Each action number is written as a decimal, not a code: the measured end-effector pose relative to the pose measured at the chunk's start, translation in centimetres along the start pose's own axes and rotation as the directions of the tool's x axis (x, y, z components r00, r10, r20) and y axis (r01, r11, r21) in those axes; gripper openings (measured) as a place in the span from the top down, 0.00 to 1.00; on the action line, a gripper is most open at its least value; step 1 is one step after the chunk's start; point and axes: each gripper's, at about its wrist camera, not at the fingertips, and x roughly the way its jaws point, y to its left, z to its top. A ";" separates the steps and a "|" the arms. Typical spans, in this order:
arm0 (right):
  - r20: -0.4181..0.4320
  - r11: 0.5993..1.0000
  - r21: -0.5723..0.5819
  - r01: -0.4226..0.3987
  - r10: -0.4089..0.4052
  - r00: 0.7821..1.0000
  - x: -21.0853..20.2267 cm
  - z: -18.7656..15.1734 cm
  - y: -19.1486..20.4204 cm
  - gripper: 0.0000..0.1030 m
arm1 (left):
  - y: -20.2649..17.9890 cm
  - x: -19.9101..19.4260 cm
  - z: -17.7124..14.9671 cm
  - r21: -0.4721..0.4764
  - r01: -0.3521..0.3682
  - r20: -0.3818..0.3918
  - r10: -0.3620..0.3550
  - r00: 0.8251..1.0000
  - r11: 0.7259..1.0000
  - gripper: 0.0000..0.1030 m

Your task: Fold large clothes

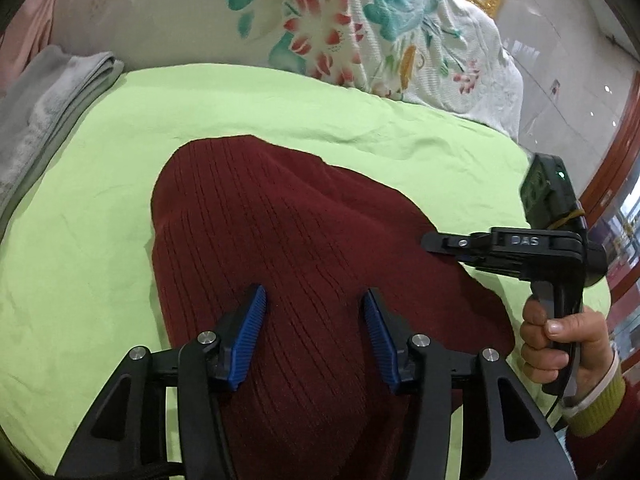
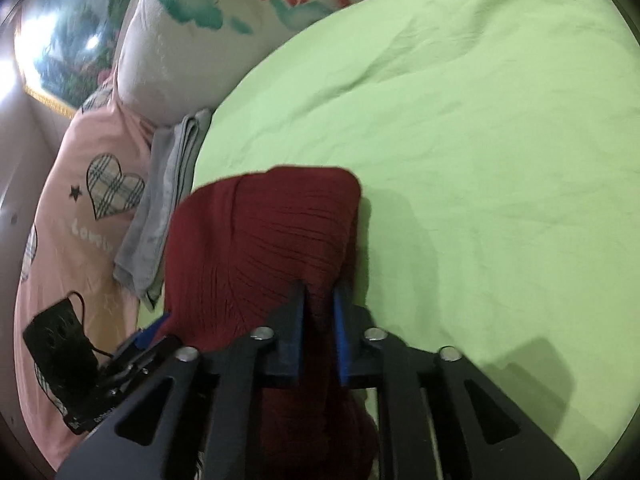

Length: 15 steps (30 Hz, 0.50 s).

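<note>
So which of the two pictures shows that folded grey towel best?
The left wrist view: the folded grey towel lies sharp at the left edge of the green sheet, its stacked layers clear. The right wrist view shows it too, between the pink bedding and the red sweater, but blurred.

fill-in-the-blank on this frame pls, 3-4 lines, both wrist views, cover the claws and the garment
1. The ribbed sweater lying on the bed is dark ____.
2. The sheet under it is light ____.
3. The right claw has pinched a fold of the ____ between its blue pads.
4. The folded towel beside the sheet is ____.

Missing words: red; green; sweater; grey
</note>
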 end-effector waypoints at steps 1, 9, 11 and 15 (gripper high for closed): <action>0.019 1.000 0.004 0.001 -0.001 1.000 -0.8 -0.1 0.1 0.72 | 0.4 -0.5 0.1 -0.017 0.004 0.005 -0.004 1.000 1.000 0.52; 0.052 0.995 -0.074 -0.060 0.064 0.997 -6.0 -5.3 1.0 0.56 | 1.5 -7.7 -4.0 -0.046 0.024 0.069 -0.021 0.997 0.999 0.52; 0.025 0.994 -0.089 -0.065 0.068 0.997 -5.9 -6.7 1.1 0.56 | 1.0 -8.8 -6.0 -0.030 -0.006 0.062 0.008 0.998 1.000 0.49; -0.016 0.989 -0.143 -0.033 0.031 0.999 -4.6 -8.0 1.4 0.56 | -0.1 -8.9 -9.4 0.009 -0.048 0.026 0.048 0.998 0.999 0.42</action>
